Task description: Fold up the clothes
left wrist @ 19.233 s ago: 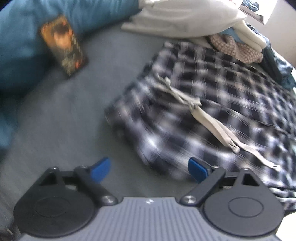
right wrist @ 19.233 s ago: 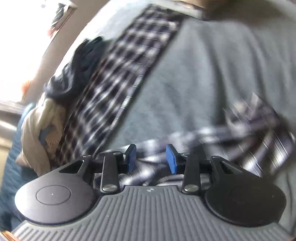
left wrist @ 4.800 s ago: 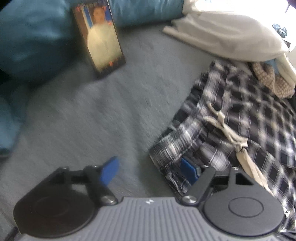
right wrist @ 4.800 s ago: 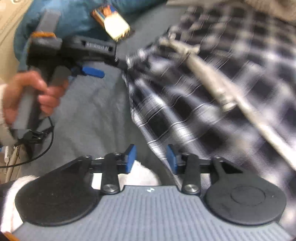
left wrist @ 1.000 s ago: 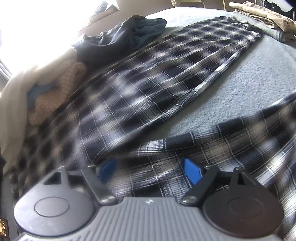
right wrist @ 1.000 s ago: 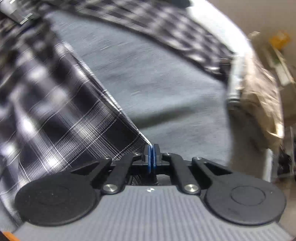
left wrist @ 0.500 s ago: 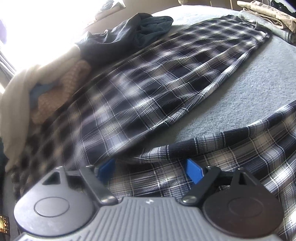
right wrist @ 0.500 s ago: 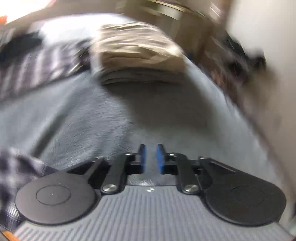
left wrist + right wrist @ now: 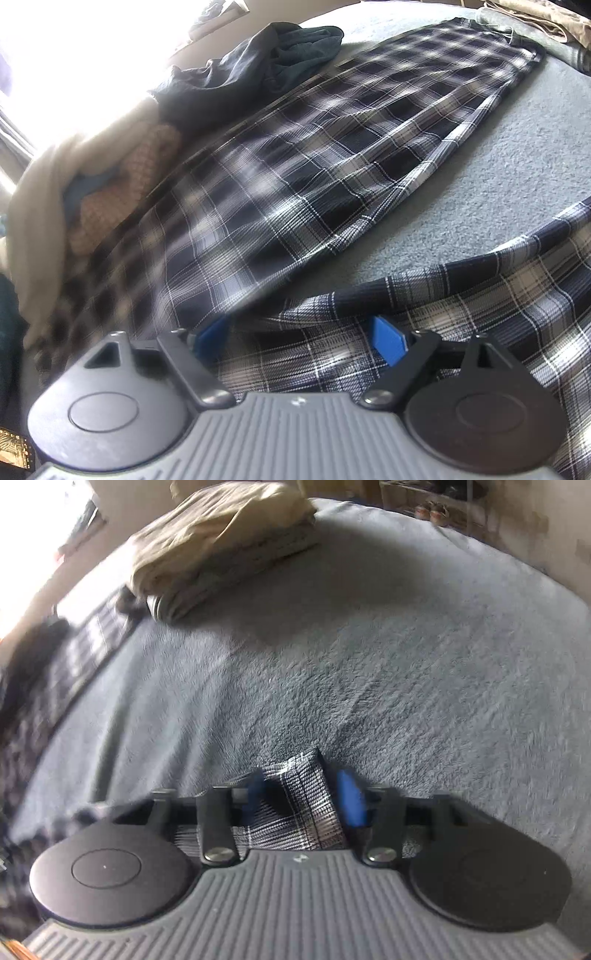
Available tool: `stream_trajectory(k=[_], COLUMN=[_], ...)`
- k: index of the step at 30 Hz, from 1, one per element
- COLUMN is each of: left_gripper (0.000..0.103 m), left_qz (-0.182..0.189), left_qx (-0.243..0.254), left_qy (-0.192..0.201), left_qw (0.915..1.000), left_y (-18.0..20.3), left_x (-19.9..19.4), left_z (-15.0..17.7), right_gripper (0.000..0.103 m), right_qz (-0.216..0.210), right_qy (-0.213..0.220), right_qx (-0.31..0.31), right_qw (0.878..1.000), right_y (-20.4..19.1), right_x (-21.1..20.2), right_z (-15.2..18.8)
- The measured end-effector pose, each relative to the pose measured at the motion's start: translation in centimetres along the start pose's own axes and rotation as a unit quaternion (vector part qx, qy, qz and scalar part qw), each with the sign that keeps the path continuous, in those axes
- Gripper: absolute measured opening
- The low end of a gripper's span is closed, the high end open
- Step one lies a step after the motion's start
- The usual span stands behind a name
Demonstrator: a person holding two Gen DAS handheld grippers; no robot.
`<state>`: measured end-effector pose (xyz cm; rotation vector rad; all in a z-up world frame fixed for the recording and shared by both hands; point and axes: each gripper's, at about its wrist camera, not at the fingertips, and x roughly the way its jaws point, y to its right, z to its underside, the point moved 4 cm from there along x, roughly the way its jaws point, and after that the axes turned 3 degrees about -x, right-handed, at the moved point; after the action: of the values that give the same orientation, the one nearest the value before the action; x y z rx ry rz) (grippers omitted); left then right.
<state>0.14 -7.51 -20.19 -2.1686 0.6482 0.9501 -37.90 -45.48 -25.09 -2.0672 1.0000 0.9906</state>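
Plaid pajama pants (image 9: 314, 173) lie spread on a grey-blanketed bed (image 9: 406, 664), one leg stretched flat well ahead of the left gripper (image 9: 299, 338), the other crossing directly beneath and between its jaws. Those jaws stand wide open over the cloth and grip nothing. At the right gripper (image 9: 301, 794), the jaws are parted with a corner of the plaid fabric (image 9: 299, 801) lying loose between them, touching neither blue pad as far as the view shows; open blanket runs ahead of them. Up and to the left of the right jaws sits a neatly folded stack of tan and grey garments (image 9: 221, 546), apparently work already finished. Far ahead and left of the left jaws, a dark crumpled garment (image 9: 251, 77) and a heap of beige and knit clothes (image 9: 110, 177) wait unfolded. Judged from this, the job is partway through: the pants are laid out but their two legs are apart, so bringing one over the other, then folding them shorter, is likely yet to be done, with the heap to follow.
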Motion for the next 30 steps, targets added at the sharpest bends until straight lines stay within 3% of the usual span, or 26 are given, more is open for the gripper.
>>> stream_trajectory(k=[3,6,13,16,17,20,23,24,27,30], left_gripper=[0.085,0.085,0.085,0.085,0.085,0.087,0.087,0.087,0.087,0.087], left_qz=[0.000,-0.001,-0.012,-0.015,-0.015,-0.017,-0.016,-0.015,-0.012,-0.010], left_qx=[-0.001,0.001,0.007,0.007,0.007,0.008,0.006,0.004,0.003,0.008], left_qy=[-0.003,-0.006,-0.009,-0.009,-0.009,-0.009,-0.010,-0.010,-0.011,-0.008], left_qw=[1.0000,1.0000,0.9999,0.9998,0.9998,0.9998,0.9998,0.9998,0.9999,0.9999], left_y=[0.0,0.1,0.6,0.6,0.6,0.6,0.5,0.4,0.2,0.1], left_x=[0.1,0.2,0.2,0.2,0.2,0.2,0.2,0.2,0.2,0.2], left_z=[0.0,-0.2,-0.3,-0.3,-0.3,-0.3,-0.2,-0.2,-0.2,-0.2], right_gripper=[0.003,0.003,0.003,0.016,0.022,0.027,0.038,0.044,0.049,0.049], right_qz=[-0.014,-0.004,0.035,0.072,0.077,0.086,0.036,0.019,-0.031,-0.056], right_qy=[0.049,0.094,0.088,0.087,0.102,0.131,0.117,0.112,0.095,0.026], right_qx=[-0.033,0.003,0.000,0.017,0.038,0.124,0.199,0.223,0.295,0.352], right_qw=[0.998,0.996,0.995,0.993,0.991,0.980,0.972,0.968,0.950,0.934], right_y=[-1.1,0.1,0.3,0.9,1.5,4.7,7.4,8.3,11.0,11.8], right_x=[-2.0,-2.8,1.2,2.6,2.2,0.1,-3.2,-4.3,-7.6,-9.5], right_z=[-0.6,-2.2,-3.4,-3.6,-3.7,-3.7,-1.3,-0.6,1.7,6.0])
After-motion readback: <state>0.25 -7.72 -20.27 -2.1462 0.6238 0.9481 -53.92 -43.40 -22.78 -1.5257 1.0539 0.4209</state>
